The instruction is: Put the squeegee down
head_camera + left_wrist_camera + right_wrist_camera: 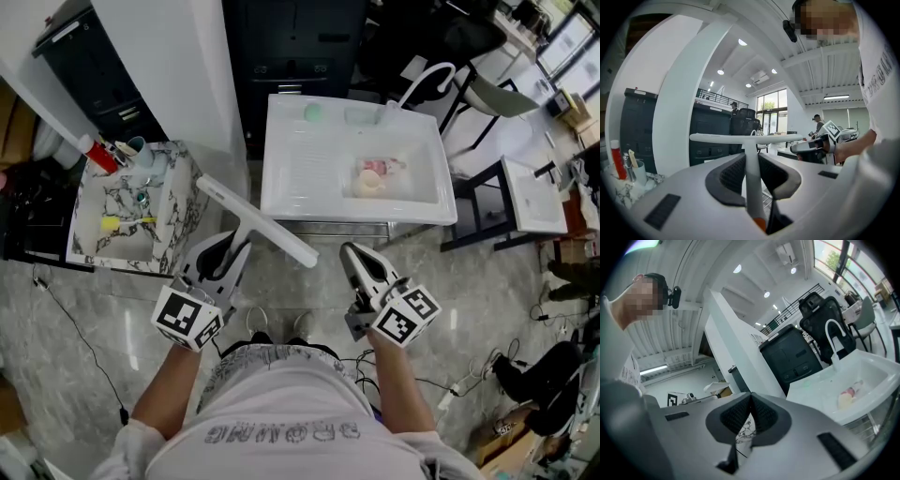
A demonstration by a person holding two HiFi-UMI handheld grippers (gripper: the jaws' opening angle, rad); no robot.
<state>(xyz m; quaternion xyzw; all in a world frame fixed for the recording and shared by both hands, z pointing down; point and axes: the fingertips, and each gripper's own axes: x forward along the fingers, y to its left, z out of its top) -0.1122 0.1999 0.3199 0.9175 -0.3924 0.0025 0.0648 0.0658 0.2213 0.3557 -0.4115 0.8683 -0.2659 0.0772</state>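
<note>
Two hand-held grippers are in view, one in each of the person's hands, both on the person's side of the white sink (281,192).

1. Left hand-held gripper (236,249): the jaws are closed on the squeegee (258,223), with both pads pressed against its white handle. The handle runs straight out between the jaws, and an orange end shows at the rear of the grip.
2. Squeegee position: it is held in the air near the sink's near-left corner. The long blade lies crosswise at the far end of the handle, and in the head view it runs diagonally past that corner. It rests on no surface.
3. Right hand-held gripper (352,253): the jaws are closed tip to tip with nothing between them. It sits just off the sink's near edge, below the middle of the sink.
4. Sink contents: a pink-and-cream item (375,176) lies in the sink. A curved faucet (424,79) stands at the sink's far-right corner.
5. Marble basin (184,202): it stands to the left of the sink. A cup (132,148) and a red tube (97,153) are at the basin's far rim.
</note>
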